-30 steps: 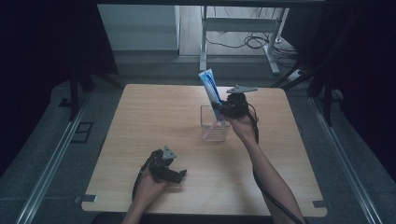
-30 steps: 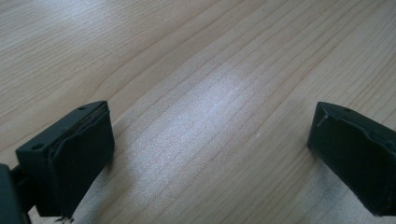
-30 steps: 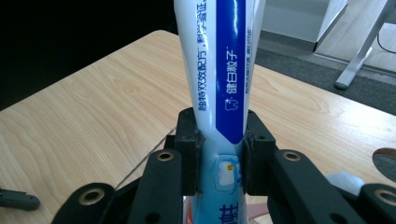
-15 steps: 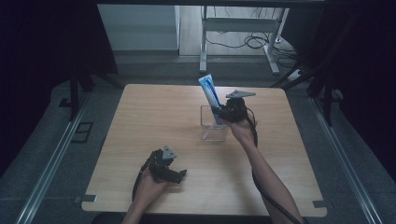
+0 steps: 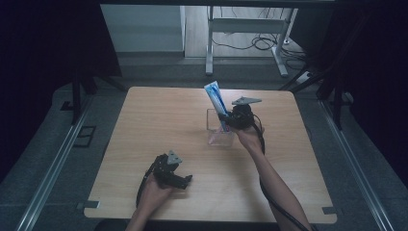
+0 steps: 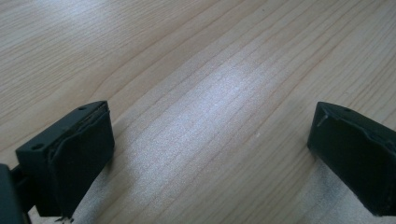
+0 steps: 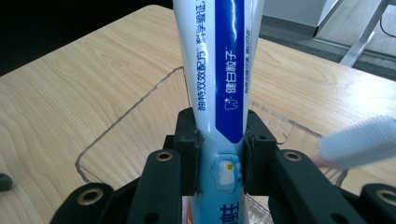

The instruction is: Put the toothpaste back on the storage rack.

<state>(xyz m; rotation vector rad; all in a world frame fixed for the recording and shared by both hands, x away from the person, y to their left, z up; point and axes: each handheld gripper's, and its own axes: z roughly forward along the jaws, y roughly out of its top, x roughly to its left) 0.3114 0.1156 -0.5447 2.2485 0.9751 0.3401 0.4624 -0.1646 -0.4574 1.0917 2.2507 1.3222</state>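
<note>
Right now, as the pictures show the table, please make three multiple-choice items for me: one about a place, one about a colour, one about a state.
1. Where is the toothpaste tube?
A. Flat on the table
B. Over the clear container, its lower end inside
C. In the left gripper

2. What colour is the wide band on the tube?
A. Blue
B. Red
C. Green

3. How do the left gripper's jaws stand?
A. Shut on a brush
B. Shut on nothing
C. Open, nothing between them

Answers:
1 B: the high view shows the tube rising from the container by the right gripper.
2 A: the right gripper view shows a blue band on white.
3 C: the left gripper view shows bare wood table between the jaws.
</note>
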